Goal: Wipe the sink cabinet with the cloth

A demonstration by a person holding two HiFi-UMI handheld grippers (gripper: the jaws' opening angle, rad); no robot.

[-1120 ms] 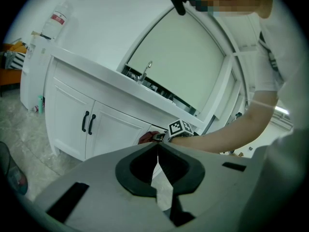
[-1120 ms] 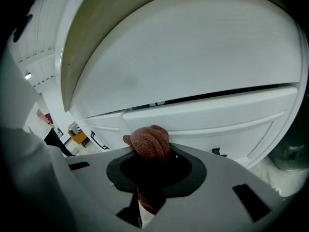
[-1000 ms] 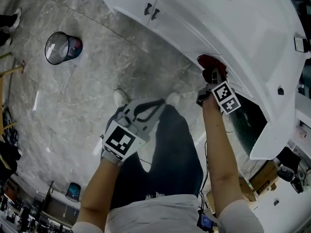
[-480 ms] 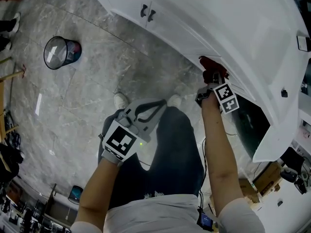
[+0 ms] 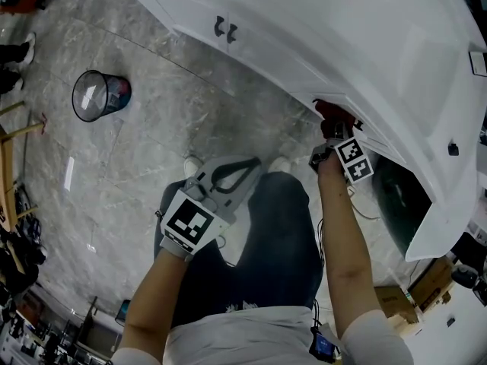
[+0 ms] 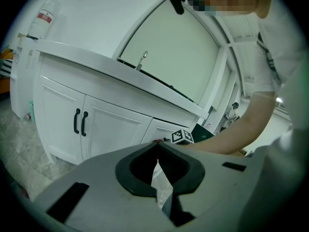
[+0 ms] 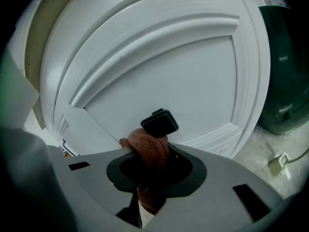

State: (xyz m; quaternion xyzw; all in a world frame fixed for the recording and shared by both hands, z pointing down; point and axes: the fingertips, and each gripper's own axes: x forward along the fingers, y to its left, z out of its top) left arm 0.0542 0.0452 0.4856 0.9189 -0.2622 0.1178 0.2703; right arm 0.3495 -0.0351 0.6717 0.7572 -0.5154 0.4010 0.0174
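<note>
Grey marbled floor tiles (image 5: 152, 143) run under me to the white sink cabinet (image 5: 304, 44). Nearest, my left gripper (image 5: 245, 163) hangs by my legs, its fingers closed on nothing, so it takes no part in this stroke. Further out, my right gripper (image 7: 152, 154) has its fingers clenched on the bunched reddish-brown cloth (image 7: 145, 138), whose wad looks pressed to the white panelled cabinet door (image 7: 183, 81) just under a black square knob (image 7: 159, 123). To wipe well I would lay the wad flat on the panel, sweep along the mouldings, and work round the knob without snagging. After that I would head for the far doors with black bar handles (image 5: 224, 27).
</note>
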